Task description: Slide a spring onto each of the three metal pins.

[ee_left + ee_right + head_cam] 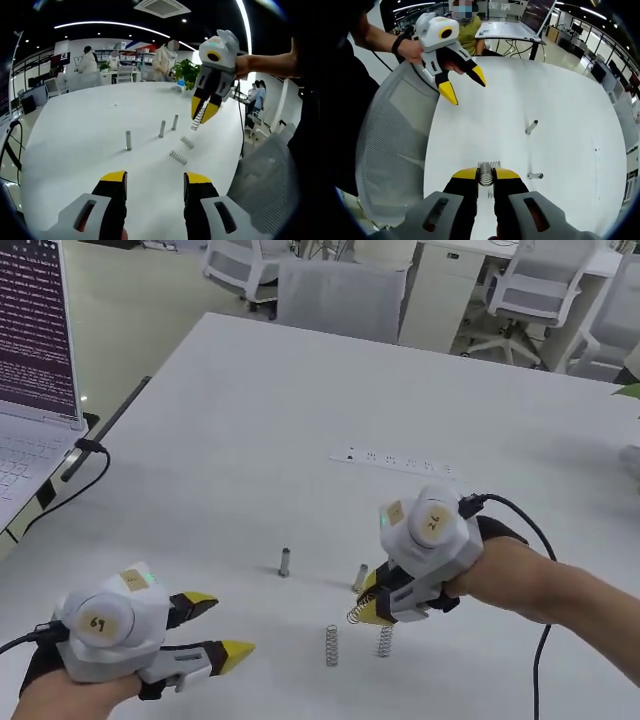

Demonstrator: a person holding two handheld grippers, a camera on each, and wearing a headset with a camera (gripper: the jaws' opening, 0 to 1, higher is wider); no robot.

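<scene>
Three short metal pins stand on the white table (250, 420): one (128, 140) at the left, one (162, 128) in the middle, one (175, 122) farthest. The head view shows two of them (284, 562) (360, 577). My right gripper (372, 602) (205, 107) (486, 176) hovers just right of the nearest pins, shut on a spring (487, 170) (356, 613) (197, 119) that hangs from its tips. Two more springs (331, 645) (385, 640) lie on the table below it. My left gripper (220, 627) (156, 180) (464, 87) is open and holds nothing, low at the front left.
An open laptop (30, 360) sits at the table's left edge with a black cable (85, 475) beside it. A white power strip (395, 462) lies beyond the pins. Office chairs (340, 295) stand behind the table, and a mesh chair (395, 145) is close to its near edge.
</scene>
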